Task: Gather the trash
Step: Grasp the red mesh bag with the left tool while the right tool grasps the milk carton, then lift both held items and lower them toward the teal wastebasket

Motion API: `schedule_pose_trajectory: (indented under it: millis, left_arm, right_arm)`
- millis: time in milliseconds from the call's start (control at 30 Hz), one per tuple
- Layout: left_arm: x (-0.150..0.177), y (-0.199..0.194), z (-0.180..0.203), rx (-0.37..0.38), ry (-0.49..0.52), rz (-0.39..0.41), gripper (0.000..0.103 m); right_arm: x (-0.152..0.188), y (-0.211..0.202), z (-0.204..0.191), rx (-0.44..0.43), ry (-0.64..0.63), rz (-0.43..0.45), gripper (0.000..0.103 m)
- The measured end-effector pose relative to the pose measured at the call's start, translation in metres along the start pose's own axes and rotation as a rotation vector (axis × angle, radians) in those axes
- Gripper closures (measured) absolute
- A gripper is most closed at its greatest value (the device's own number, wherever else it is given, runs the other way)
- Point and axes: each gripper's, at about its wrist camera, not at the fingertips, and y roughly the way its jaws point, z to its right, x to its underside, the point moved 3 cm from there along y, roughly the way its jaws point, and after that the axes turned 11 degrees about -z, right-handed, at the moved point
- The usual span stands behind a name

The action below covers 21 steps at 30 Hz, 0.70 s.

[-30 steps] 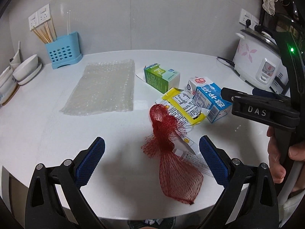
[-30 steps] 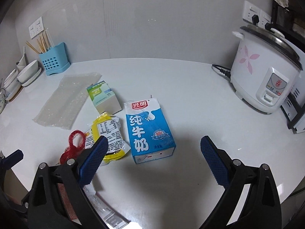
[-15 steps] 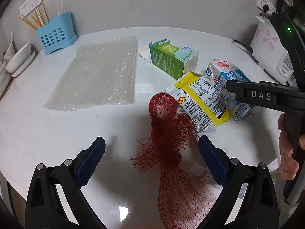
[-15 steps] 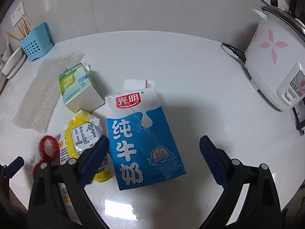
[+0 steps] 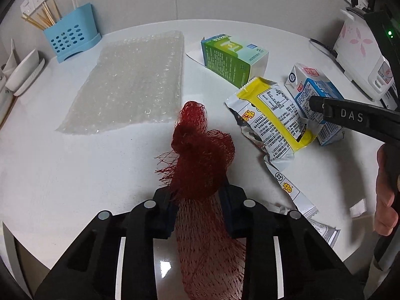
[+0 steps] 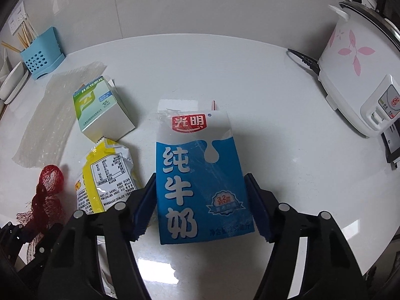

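My left gripper [image 5: 197, 200] is shut on a red mesh net bag [image 5: 200, 155] that lies bunched on the white table [image 5: 75, 170]; the bag also shows in the right wrist view [image 6: 47, 190]. My right gripper [image 6: 201, 205] is shut on a blue and white milk carton [image 6: 200, 175] lying flat; the carton also shows in the left wrist view [image 5: 312, 90]. A yellow snack wrapper [image 5: 272, 115] lies between the bag and the carton. A green and white box [image 5: 232, 57] and a sheet of bubble wrap [image 5: 130, 82] lie further back.
A white rice cooker [image 6: 357, 75] with its cord stands at the right. A blue utensil holder [image 5: 70, 35] with chopsticks and white bowls [image 5: 22, 72] stand at the back left. A white sachet wrapper [image 5: 292, 190] lies near the table's front edge.
Both grippers moved forward and down, then closed: the left on the red mesh bag, the right on the milk carton. Both were open half a second ago.
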Motion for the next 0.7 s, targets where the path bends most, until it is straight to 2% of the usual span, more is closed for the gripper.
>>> schedule_pose_trajectory:
  millis: [200, 700]
  left_arm:
    - [0.002, -0.010, 0.001, -0.003, 0.008, 0.032, 0.083]
    - [0.016, -0.060, -0.003, -0.018, 0.014, 0.119, 0.083]
  right_arm:
    - [0.003, -0.004, 0.002, 0.007, 0.005, 0.015, 0.040]
    - [0.024, -0.052, 0.005, -0.011, 0.020, 0.093, 0.041]
